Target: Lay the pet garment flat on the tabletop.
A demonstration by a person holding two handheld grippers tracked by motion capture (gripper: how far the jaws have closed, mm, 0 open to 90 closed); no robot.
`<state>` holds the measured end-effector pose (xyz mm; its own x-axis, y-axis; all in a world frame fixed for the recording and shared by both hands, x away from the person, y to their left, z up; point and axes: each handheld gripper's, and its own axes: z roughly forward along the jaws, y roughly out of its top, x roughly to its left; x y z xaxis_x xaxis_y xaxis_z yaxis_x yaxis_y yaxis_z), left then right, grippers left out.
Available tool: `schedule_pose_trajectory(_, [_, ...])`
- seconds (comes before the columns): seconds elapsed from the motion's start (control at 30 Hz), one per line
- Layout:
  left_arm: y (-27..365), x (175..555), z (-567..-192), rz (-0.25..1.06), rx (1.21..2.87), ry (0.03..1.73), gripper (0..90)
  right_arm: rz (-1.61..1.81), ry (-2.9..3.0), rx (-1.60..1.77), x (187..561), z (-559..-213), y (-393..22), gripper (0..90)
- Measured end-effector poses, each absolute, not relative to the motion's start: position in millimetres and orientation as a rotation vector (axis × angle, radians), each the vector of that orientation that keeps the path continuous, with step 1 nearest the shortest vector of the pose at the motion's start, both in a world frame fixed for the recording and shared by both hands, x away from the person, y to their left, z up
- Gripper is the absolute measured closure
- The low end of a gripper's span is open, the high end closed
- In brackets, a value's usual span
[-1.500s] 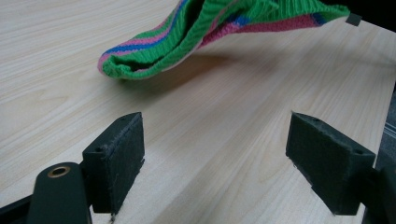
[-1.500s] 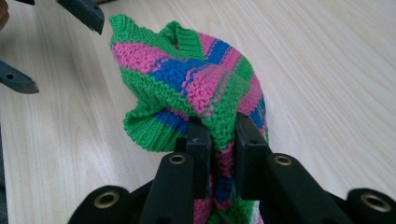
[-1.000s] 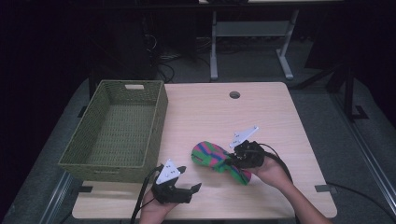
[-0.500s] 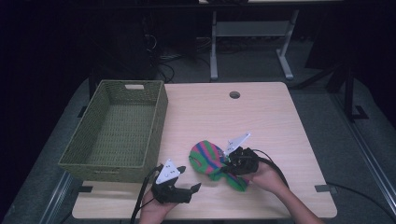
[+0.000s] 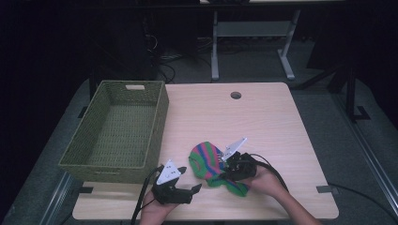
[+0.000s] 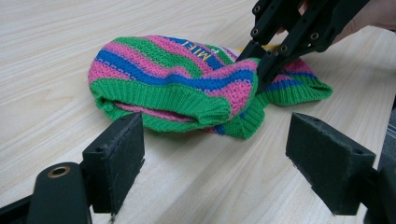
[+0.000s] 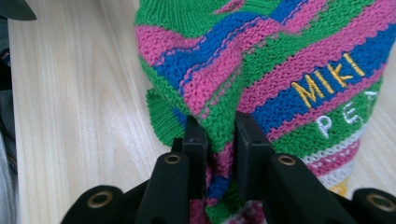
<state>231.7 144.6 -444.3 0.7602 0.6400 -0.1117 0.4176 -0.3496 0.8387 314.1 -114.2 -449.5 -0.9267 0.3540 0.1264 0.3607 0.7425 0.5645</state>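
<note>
The right gripper (image 5: 224, 165) pinched a fold of the striped knit garment (image 5: 211, 161) between nearly closed jaws, the cloth bunched between the pads; over the preceding moment the jaws had eased slightly wider with the fold between them. The left gripper (image 5: 188, 182) stood wide open and empty, its jaws facing the garment's green hem (image 6: 163, 100) without touching it. The garment lay on the wooden table (image 5: 263, 122), near the front edge, just right of the green wicker basket (image 5: 117, 136).
</note>
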Motion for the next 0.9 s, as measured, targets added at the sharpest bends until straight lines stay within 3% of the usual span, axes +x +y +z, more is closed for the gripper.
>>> schedule_pose_trajectory(0.33, [146, 233, -444, 0.293, 1.989, 0.803, 19.0, -0.936, -2.918, -0.534, 310, -450, -111, 59.7])
schedule_pose_trajectory(0.63, [146, 232, -444, 0.296, 1.987, 0.804, 19.0, -0.934, -2.918, -0.474, 301, -450, -108, 37.0])
schedule_pose_trajectory(0.8, [148, 233, -444, 0.298, 1.979, 0.813, 19.0, -0.957, -2.926, -0.457, 297, -442, -110, 36.6])
schedule_pose_trajectory(0.9, [148, 234, -443, 0.302, 1.978, 0.816, 19.0, -0.995, -2.938, -0.445, 295, -433, -109, 40.7])
